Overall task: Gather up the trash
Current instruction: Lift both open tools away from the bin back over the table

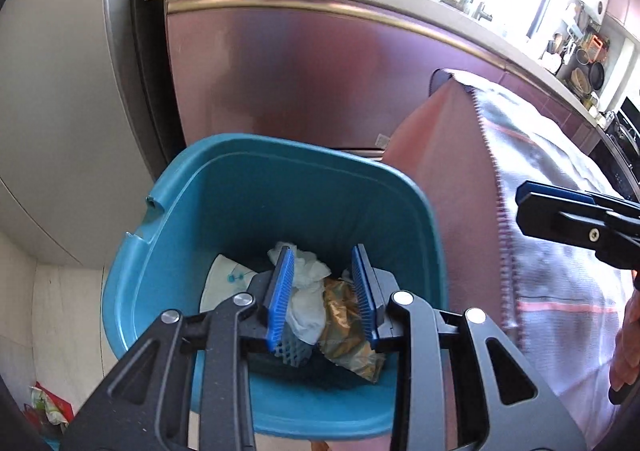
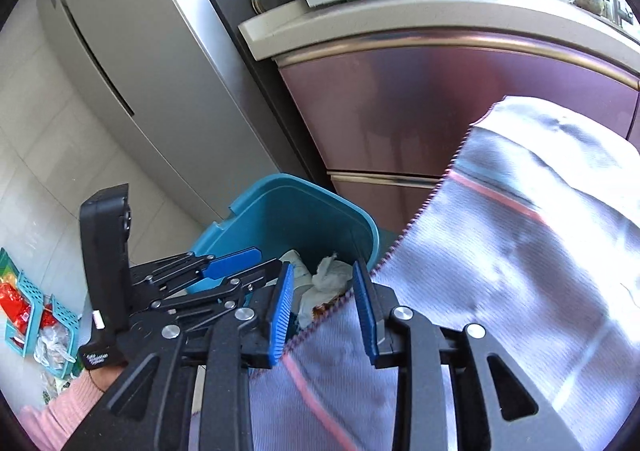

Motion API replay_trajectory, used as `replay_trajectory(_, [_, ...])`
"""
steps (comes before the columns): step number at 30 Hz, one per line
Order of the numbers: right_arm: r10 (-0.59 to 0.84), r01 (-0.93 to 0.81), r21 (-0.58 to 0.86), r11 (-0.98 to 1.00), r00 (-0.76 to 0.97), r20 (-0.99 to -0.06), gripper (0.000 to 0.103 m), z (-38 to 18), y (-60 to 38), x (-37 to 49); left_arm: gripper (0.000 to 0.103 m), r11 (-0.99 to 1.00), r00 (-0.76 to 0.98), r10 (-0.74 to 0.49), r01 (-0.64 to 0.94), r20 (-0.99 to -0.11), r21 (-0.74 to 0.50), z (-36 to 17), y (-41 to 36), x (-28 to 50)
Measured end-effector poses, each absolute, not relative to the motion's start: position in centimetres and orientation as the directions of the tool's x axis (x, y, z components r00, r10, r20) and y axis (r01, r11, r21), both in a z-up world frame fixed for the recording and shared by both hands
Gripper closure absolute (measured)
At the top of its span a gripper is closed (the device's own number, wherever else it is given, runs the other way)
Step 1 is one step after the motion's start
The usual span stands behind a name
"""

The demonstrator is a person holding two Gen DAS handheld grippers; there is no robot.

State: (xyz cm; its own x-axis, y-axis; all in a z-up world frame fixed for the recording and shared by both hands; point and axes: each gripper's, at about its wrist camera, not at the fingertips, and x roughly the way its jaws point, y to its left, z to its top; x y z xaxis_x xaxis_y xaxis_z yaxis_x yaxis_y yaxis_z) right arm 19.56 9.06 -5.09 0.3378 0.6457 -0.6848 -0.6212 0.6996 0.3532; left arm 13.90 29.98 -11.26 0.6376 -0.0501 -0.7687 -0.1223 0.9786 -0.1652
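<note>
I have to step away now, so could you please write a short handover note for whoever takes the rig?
Left gripper: open, empty, poised over the teal bin.
Right gripper: open, empty, beside the bin, with the striped towel hanging close in front of it.
In the bin: crumpled white tissue, a golden wrapper and other paper.
Left to do: loose packaging lies on the floor beside the bin; check whether it is trash, then collect it.

- I'm seeing small white lettering on the black camera mount [image 2: 98,357] of my left tool — it's staying too blurred to read.
- I'm spotting a small sticker [image 1: 383,140] on the cabinet front — illegible.
</note>
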Motion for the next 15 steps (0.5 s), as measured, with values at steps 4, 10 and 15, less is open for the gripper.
replay_trajectory(4, [0.654, -0.627, 0.347, 0.697, 0.358, -0.666, 0.072, -4.3, 6.4, 18.0, 0.072, 0.984, 0.697, -0.056, -0.084, -0.715, -0.158, -8.7, 28.7, 12.3])
replay_trajectory(10, [0.653, -0.624, 0.314, 0.715, 0.436, -0.62, 0.064, -2.5, 1.2, 14.6, 0.067, 0.984, 0.779, -0.135, 0.034, -0.612, -0.174, -4.5, 24.9, 9.7])
replay_trajectory(15, [0.584, -0.552, 0.268, 0.79, 0.54, -0.606, 0.062, -1.7, -4.6, 11.4, 0.06, 0.967, 0.787, -0.254, 0.195, -0.563, -0.164, -2.1, 19.5, 8.4])
